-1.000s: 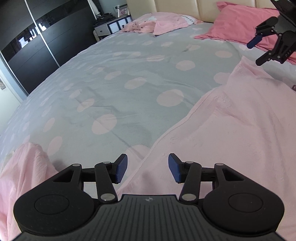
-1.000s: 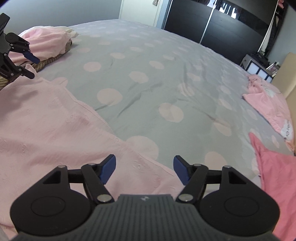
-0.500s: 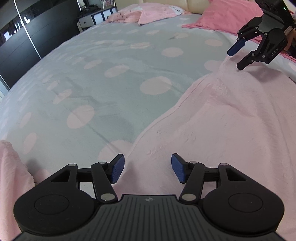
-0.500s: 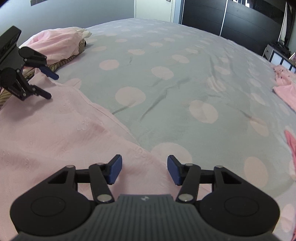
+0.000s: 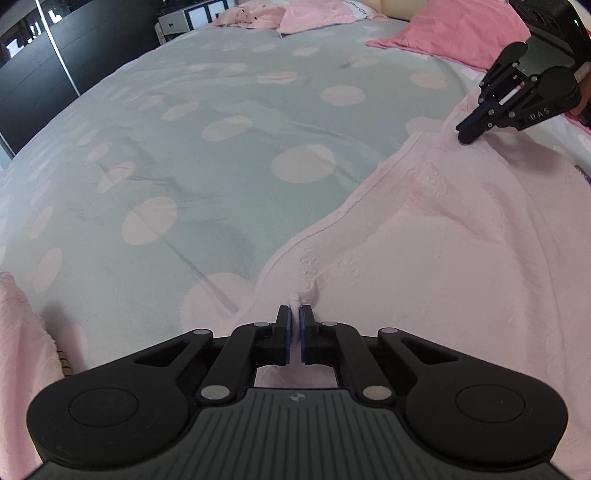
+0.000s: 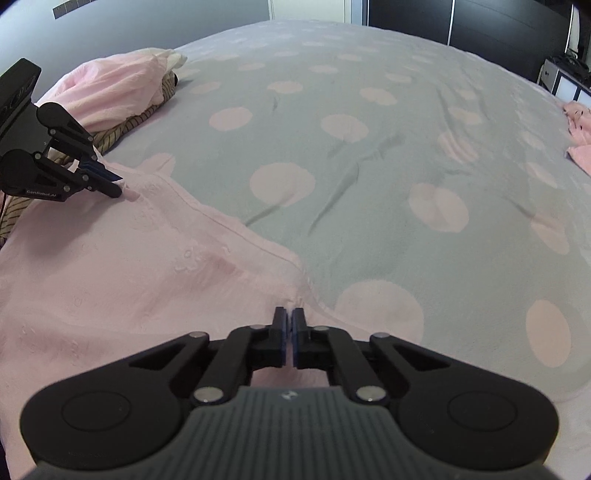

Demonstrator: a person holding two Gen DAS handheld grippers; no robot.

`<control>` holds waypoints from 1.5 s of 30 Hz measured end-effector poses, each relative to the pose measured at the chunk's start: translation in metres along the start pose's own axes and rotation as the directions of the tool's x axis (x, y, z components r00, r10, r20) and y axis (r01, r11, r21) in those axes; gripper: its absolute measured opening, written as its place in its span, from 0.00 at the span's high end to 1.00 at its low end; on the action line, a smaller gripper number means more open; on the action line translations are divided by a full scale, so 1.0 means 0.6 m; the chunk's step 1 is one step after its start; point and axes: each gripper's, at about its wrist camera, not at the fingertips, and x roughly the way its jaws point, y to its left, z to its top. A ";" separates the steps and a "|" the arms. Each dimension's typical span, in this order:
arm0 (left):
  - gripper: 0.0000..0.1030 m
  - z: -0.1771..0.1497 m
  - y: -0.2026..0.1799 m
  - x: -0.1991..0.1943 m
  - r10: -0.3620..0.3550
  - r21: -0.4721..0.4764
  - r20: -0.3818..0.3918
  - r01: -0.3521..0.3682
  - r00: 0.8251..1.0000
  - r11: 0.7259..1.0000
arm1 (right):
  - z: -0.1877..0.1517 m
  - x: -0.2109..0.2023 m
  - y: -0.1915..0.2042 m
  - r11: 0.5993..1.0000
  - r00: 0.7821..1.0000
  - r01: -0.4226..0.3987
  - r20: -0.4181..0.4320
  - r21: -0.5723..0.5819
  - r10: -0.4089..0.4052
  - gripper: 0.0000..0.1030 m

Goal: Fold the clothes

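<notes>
A pale pink garment [image 5: 443, 258] lies spread flat on the bed, its hem running diagonally across both views. My left gripper [image 5: 294, 314] sits at that hem, its jaws closing tight, with a small pinch of pink cloth puckered between the pads. My right gripper [image 6: 289, 314] is at the same hem farther along, its jaws likewise closing on a fold of the garment [image 6: 129, 277]. Each wrist view also catches the other gripper: the right gripper [image 5: 466, 133] at the upper right, the left gripper [image 6: 116, 190] at the left, both tips down on the cloth.
The bedspread [image 5: 221, 166] is grey with pink dots and stretches wide beyond the hem. A pink pillow [image 5: 454, 33] and crumpled pink clothes [image 5: 280, 18] lie at the head. A heap of pink and striped clothes [image 6: 110, 96] sits near the left gripper. Dark wardrobe doors [image 6: 480, 22] stand behind.
Both grippers came down onto the garment's hem. Their jaws went from wide apart to shut, each pinching a bit of pink cloth.
</notes>
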 end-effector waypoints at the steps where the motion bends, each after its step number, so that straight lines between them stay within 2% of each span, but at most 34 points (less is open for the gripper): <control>1: 0.98 0.002 0.003 -0.006 0.003 -0.014 0.006 -0.003 1.000 1.000 | 0.002 -0.005 0.001 1.000 1.000 0.004 0.004 -0.001 -0.004 0.97; 9: 0.99 0.005 0.028 -0.031 0.058 -0.069 0.018 -0.056 0.998 0.996 | 0.016 -0.029 0.003 0.998 0.997 0.070 0.028 0.004 -0.070 0.99; 13: 1.00 0.008 0.037 -0.034 0.108 -0.103 0.060 -0.101 0.992 0.989 | 0.024 -0.025 0.011 0.995 0.994 0.101 0.036 -0.010 -0.101 0.99; 16: 1.00 0.013 0.048 -0.033 0.148 -0.137 0.086 -0.136 0.985 0.981 | 0.030 -0.020 0.009 0.988 0.987 0.154 0.052 -0.002 -0.154 1.00; 24: 1.00 0.014 0.044 0.013 0.231 -0.114 0.005 -0.229 0.973 0.967 | 0.046 0.011 0.013 0.965 0.959 0.264 0.108 0.006 -0.263 1.00; 29: 1.00 0.001 0.032 0.039 0.246 -0.059 -0.044 -0.248 0.968 0.967 | 0.043 0.042 0.020 0.962 0.961 0.272 0.065 -0.024 -0.270 1.00; 32: 1.00 -0.008 0.028 0.048 0.254 -0.046 -0.058 -0.257 0.965 0.965 | 0.037 0.051 0.017 0.955 0.954 0.296 0.048 -0.018 -0.295 1.00; 34: 0.97 -0.010 0.022 0.047 0.266 -0.026 -0.054 -0.268 0.962 0.963 | 0.034 0.048 0.009 0.954 0.954 0.298 0.034 0.003 -0.298 0.99; 39: 0.81 -0.003 0.010 0.017 0.274 -0.017 -0.036 -0.274 0.961 0.961 | 0.033 0.015 0.011 0.955 0.953 0.296 0.056 0.025 -0.297 0.96; 42: 0.69 0.004 0.002 -0.012 0.278 -0.036 0.003 -0.278 0.961 0.960 | 0.031 -0.006 0.021 0.964 0.963 0.262 0.058 0.036 -0.263 0.95; 45: 0.67 0.008 -0.018 -0.040 0.252 -0.036 0.039 -0.251 0.967 0.967 | 0.028 -0.026 0.039 0.976 0.975 0.214 0.056 0.039 -0.216 0.95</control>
